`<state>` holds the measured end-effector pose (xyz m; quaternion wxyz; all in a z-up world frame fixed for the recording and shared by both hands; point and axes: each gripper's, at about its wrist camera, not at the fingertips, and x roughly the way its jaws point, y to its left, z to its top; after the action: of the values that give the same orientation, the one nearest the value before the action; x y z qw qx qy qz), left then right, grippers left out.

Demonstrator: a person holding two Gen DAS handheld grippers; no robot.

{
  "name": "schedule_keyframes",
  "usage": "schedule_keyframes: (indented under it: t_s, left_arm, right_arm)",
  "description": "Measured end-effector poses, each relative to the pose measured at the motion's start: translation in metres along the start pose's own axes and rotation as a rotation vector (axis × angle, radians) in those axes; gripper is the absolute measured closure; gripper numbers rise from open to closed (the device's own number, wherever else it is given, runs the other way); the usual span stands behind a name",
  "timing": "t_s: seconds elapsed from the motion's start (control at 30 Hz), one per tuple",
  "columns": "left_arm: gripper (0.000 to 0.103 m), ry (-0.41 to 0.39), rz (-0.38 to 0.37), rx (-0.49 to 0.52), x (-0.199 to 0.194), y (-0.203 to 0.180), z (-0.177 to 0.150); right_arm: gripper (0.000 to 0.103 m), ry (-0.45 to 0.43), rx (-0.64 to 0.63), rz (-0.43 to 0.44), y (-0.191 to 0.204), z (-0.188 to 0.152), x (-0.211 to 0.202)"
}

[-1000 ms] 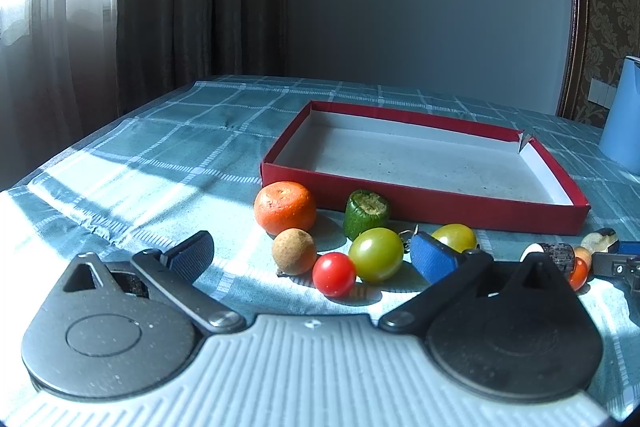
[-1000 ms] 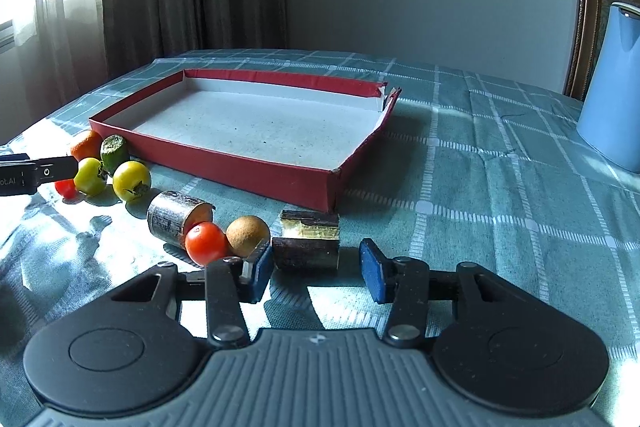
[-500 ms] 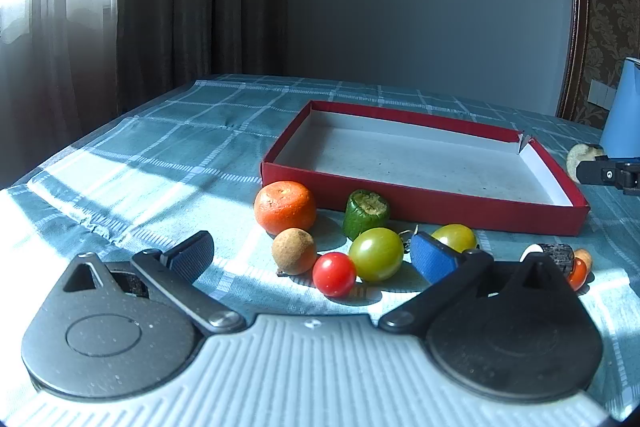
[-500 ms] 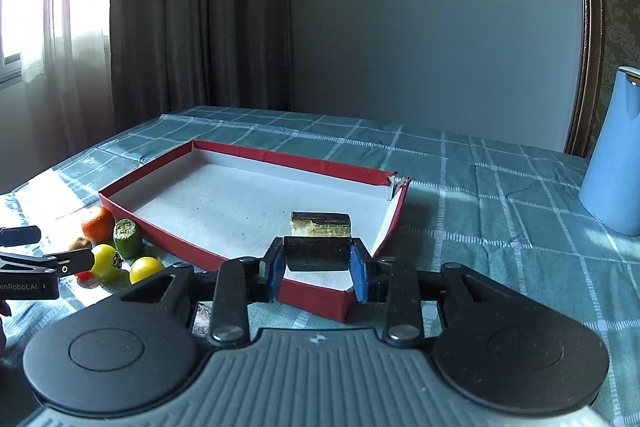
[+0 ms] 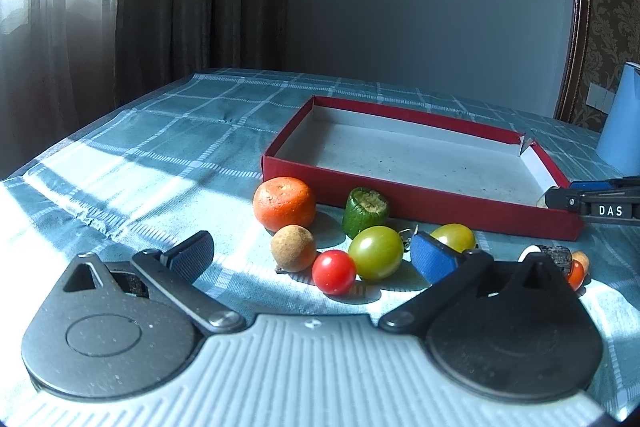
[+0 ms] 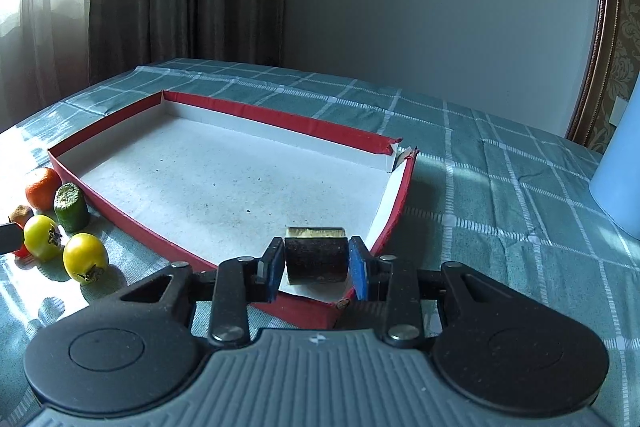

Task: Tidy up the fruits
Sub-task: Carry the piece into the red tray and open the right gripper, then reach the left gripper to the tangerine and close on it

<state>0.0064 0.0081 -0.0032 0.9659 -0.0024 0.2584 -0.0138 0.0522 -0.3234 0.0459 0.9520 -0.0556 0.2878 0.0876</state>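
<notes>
My right gripper (image 6: 315, 261) is shut on a dark cylinder-shaped fruit piece (image 6: 316, 259), held low over the near right corner of the red tray (image 6: 280, 117). My left gripper (image 5: 308, 255) is open and empty on the tablecloth. Just ahead of it lie a brown round fruit (image 5: 293, 247), a red cherry tomato (image 5: 334, 271) and a green tomato (image 5: 376, 251). An orange (image 5: 284, 203), a green cut piece (image 5: 366, 211) and a yellow tomato (image 5: 454, 237) lie by the tray's (image 5: 420, 203) front wall. The right gripper's tip (image 5: 592, 201) shows at that view's right edge.
A dark piece (image 5: 554, 255) and a small red tomato (image 5: 576, 273) lie at the right behind my left finger. A light blue jug (image 6: 622, 187) stands at the far right of the table. Curtains hang beyond the table's left edge.
My right gripper closed on the dark fruit piece, lifted it off the cloth and carried it over the tray's near right corner, now lower. My left gripper has stayed put.
</notes>
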Motion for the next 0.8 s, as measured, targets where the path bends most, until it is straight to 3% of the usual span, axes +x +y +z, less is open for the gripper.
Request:
schedule_keyframes:
  t_s: [0.07, 0.1, 0.17, 0.27, 0.4, 0.53, 0.67, 0.8]
  left_arm:
    - [0.000, -0.003, -0.004, -0.008, -0.001, 0.002, 0.000]
    - [0.000, -0.002, -0.005, -0.006, -0.002, 0.002, -0.001]
    - [0.000, -0.010, -0.025, -0.008, -0.008, 0.008, -0.004]
    - [0.000, -0.051, -0.061, -0.033, -0.022, 0.021, -0.010]
    - [0.000, -0.072, -0.028, -0.071, -0.028, 0.035, -0.010]
    - [0.000, 0.004, 0.025, -0.093, -0.009, 0.046, 0.009]
    - [0.000, 0.048, 0.017, -0.149, 0.009, 0.055, 0.034]
    - [0.000, 0.111, 0.039, -0.106, 0.030, 0.048, 0.051]
  right_arm:
    - [0.051, -0.035, 0.026, 0.007, -0.003, -0.003, -0.014]
    - [0.029, -0.051, 0.035, -0.012, -0.004, -0.005, -0.021]
    - [0.016, -0.110, 0.048, -0.029, -0.007, -0.013, -0.041]
    - [0.016, -0.150, 0.102, -0.004, -0.017, -0.029, -0.062]
    - [0.016, -0.151, 0.191, 0.037, -0.027, -0.053, -0.072]
    - [0.015, -0.151, 0.260, 0.069, -0.035, -0.058, -0.071]
    - [0.013, -0.112, 0.270, 0.062, -0.035, -0.059, -0.064]
    - [0.013, -0.094, 0.275, 0.067, -0.036, -0.059, -0.061]
